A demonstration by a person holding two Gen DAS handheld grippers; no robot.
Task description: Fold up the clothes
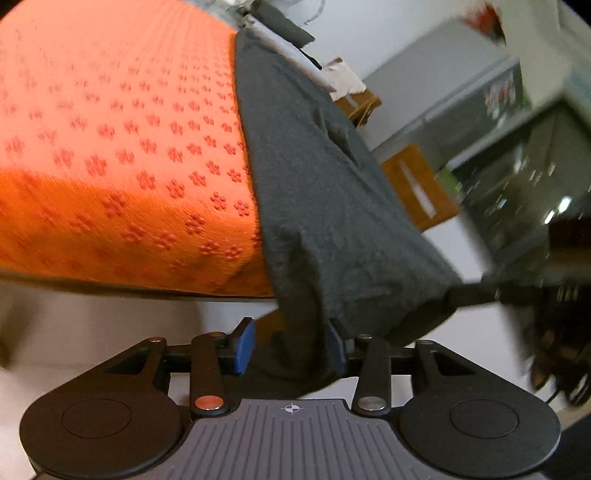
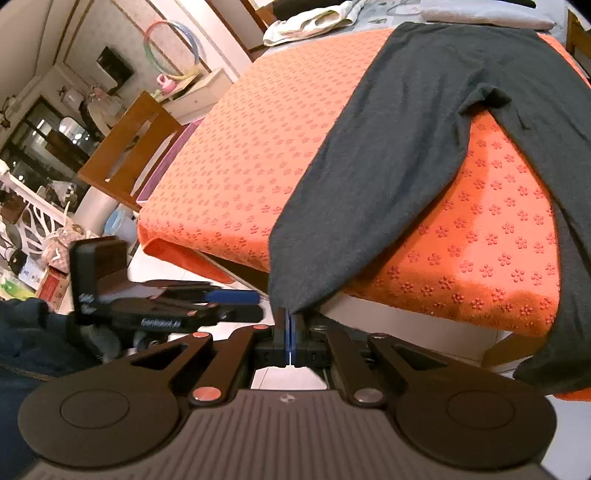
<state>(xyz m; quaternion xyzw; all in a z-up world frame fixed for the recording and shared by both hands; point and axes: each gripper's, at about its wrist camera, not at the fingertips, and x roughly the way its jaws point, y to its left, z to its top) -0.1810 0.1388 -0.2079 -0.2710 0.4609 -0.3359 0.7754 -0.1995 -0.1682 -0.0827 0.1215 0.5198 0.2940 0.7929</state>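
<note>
Fold barely started. Dark grey garment [image 2: 413,122] lay spread on the orange flower-print cover [image 2: 236,155], one long end hanging off the near edge, the other draped down the lower right of the right wrist view. No crease was visible yet.

Right gripper [image 2: 290,328] was clamped tight on the tip of that hanging end, fabric pulled taut.

Left gripper [image 1: 291,347] sat at the same edge with jaws parted; a fold of cloth hung between the blue pads [image 1: 245,345], not pinched as far as I could tell.

Nearby: wooden chair [image 2: 129,147] upper left, pale laundry [image 2: 314,18] at the top, both clear of the fold area. The table edge looked like the main snag risk.
</note>
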